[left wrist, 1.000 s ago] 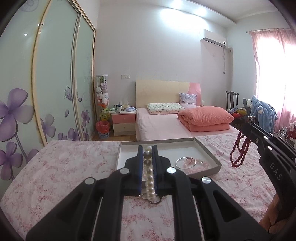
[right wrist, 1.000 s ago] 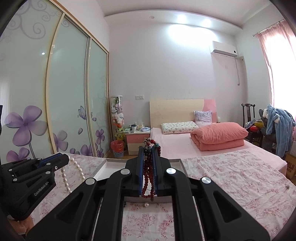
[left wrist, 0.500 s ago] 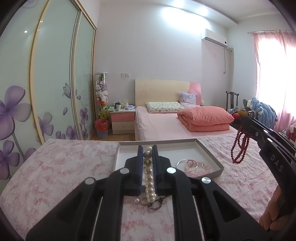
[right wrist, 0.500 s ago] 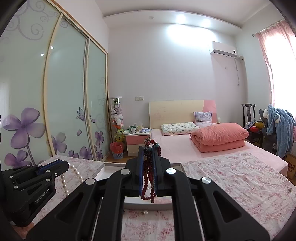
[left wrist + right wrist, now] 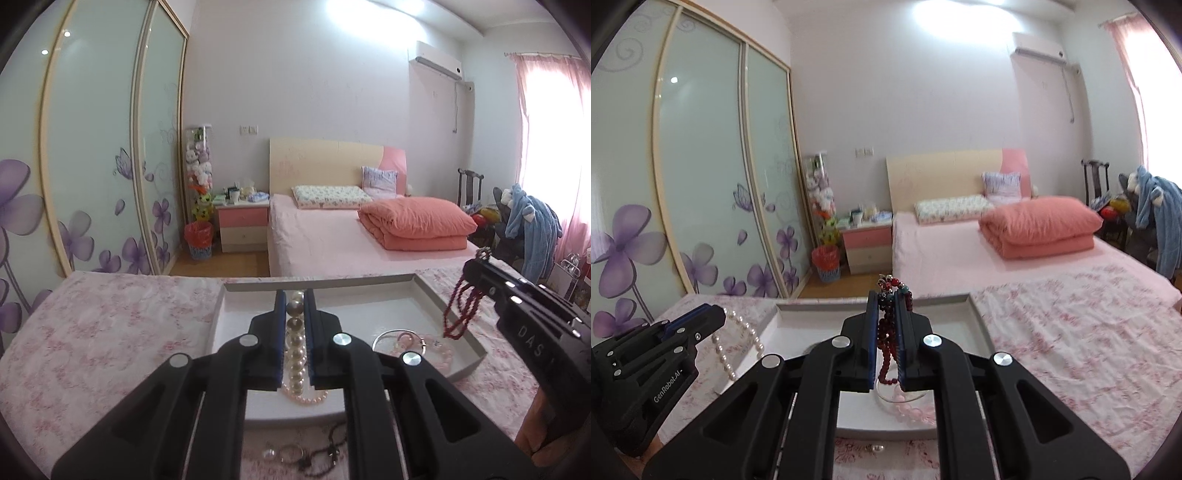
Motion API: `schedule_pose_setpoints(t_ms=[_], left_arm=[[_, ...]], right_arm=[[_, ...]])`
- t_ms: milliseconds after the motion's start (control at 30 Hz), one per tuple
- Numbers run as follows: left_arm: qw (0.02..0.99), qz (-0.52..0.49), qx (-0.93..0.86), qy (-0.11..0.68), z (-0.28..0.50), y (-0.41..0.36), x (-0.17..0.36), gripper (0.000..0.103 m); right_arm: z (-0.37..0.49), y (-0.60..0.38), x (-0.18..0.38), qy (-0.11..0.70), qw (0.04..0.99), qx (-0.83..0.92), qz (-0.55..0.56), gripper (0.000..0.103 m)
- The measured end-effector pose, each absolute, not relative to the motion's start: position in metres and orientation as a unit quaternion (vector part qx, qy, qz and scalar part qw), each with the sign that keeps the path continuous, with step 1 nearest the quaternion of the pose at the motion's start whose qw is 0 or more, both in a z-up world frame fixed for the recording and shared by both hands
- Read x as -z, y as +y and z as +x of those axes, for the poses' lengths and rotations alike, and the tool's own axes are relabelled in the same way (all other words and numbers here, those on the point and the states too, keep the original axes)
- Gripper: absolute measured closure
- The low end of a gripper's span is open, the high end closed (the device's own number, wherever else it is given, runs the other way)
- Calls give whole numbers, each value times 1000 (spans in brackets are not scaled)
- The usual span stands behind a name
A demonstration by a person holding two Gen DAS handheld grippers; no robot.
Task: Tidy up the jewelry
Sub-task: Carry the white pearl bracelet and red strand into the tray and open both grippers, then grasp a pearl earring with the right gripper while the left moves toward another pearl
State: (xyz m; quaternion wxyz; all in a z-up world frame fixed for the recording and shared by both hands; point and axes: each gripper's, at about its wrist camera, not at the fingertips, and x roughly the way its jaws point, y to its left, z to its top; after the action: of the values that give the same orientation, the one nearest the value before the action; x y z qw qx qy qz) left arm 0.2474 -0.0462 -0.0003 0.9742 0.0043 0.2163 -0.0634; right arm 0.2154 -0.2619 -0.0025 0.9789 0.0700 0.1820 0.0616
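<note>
My left gripper [image 5: 294, 300] is shut on a white pearl necklace [image 5: 295, 354] and holds it over the near left part of a grey tray [image 5: 369, 281]; the strand hangs into the tray. My right gripper [image 5: 886, 301] is shut on a dark red bead necklace [image 5: 886, 343] above the tray's [image 5: 979, 321] near right part, over a silver bangle and pink bead bracelet [image 5: 908, 406]. In the left wrist view the right gripper [image 5: 476, 275] and its red beads [image 5: 460, 314] hang at the tray's right side. The pearls [image 5: 738, 343] show in the right wrist view.
The tray lies on a pink floral bedspread [image 5: 110, 332]. Small rings and a dark chain [image 5: 306, 452] lie on the cloth in front of the tray, and a loose pearl piece [image 5: 876, 448] too. A second bed [image 5: 332, 236], nightstand and wardrobe doors stand behind.
Both grippers have moved forward and lower over the tray with their necklaces still held. The pearl strand's end now rests inside the tray.
</note>
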Motion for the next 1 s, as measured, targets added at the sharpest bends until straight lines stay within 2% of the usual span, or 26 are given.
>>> schedule_pose_setpoints(t_ms=[400,467,500,533,800,1000], left_arm=[[957,-1,85,279,302,-51,37,92],[958,-1,78,277,302,-47,38,91],[958,-3,74,278,303,-44,38,87],[958,-5,70,279,306,-41,37,84],[960,-27,39,275,305,-19,28,83],[961,-28,30,274,285,-8,23,79]], right_arm=[[263,-266,34,267,954,-88,104,91],[264,-271,34,265,955,-81,105,72],[262,-274,34,262,956,-74,108,54],[261,-276,34,260,957,-71,111,50],[258,-278,28,256,958,-68,111,50],[238,-280,25,258,958,-73,102,50]])
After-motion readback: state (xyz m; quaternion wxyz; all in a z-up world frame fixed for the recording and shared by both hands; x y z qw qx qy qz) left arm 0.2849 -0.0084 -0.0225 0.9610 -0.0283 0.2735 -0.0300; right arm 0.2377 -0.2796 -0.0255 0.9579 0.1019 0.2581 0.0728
